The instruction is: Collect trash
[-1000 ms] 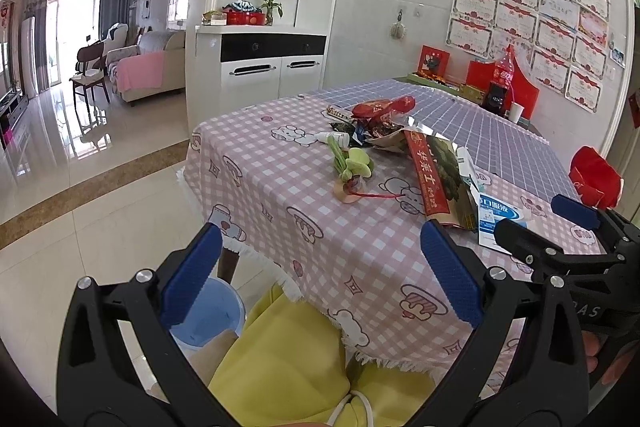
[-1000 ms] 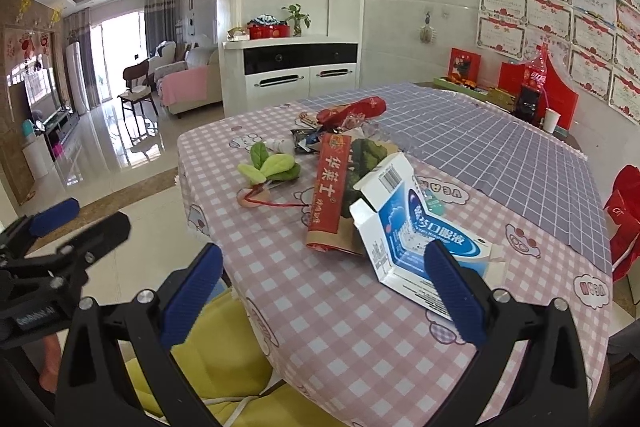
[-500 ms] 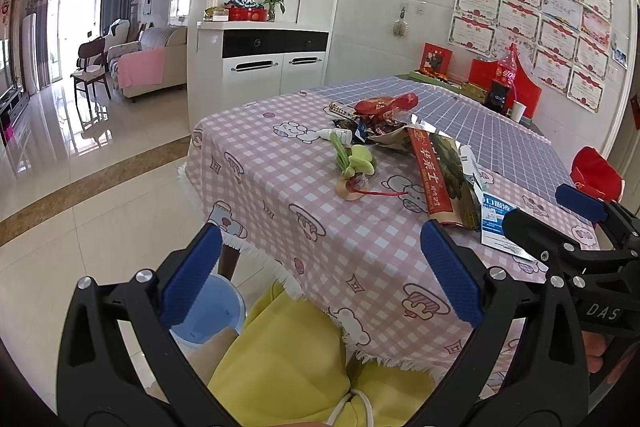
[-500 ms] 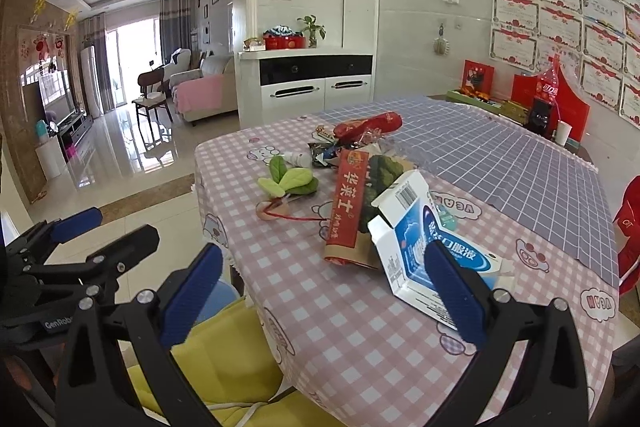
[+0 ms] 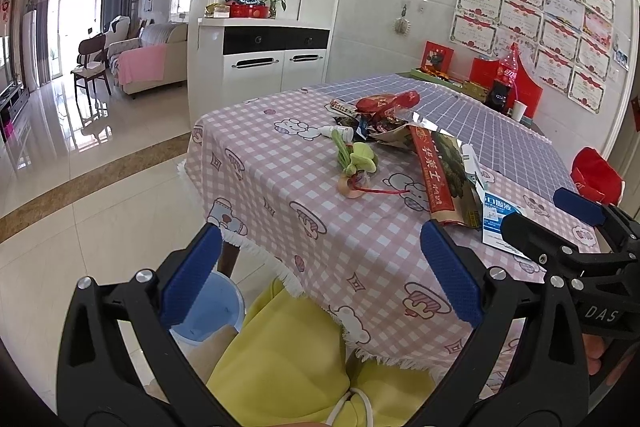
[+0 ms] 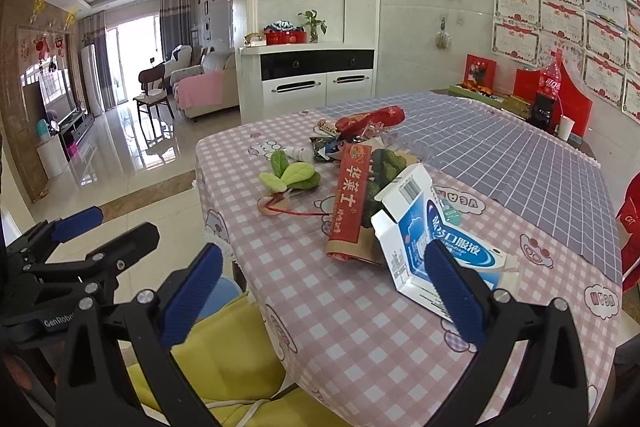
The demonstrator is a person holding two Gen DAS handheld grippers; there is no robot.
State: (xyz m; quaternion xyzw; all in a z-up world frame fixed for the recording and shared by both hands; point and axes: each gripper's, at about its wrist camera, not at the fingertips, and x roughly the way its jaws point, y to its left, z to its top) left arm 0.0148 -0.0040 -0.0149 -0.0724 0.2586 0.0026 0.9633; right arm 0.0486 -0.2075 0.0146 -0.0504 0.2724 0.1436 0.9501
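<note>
Trash on table (grippers spread, empty).

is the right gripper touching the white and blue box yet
Apart. The right wrist view shows the right gripper wide open above the tablecloth, nothing between its pads; the white and blue box lies on the table beyond them.

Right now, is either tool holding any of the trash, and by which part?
Nothing is held. The left tool and the right tool are both open, with nothing between their fingers. The white and blue box lies untouched on the table.
</note>
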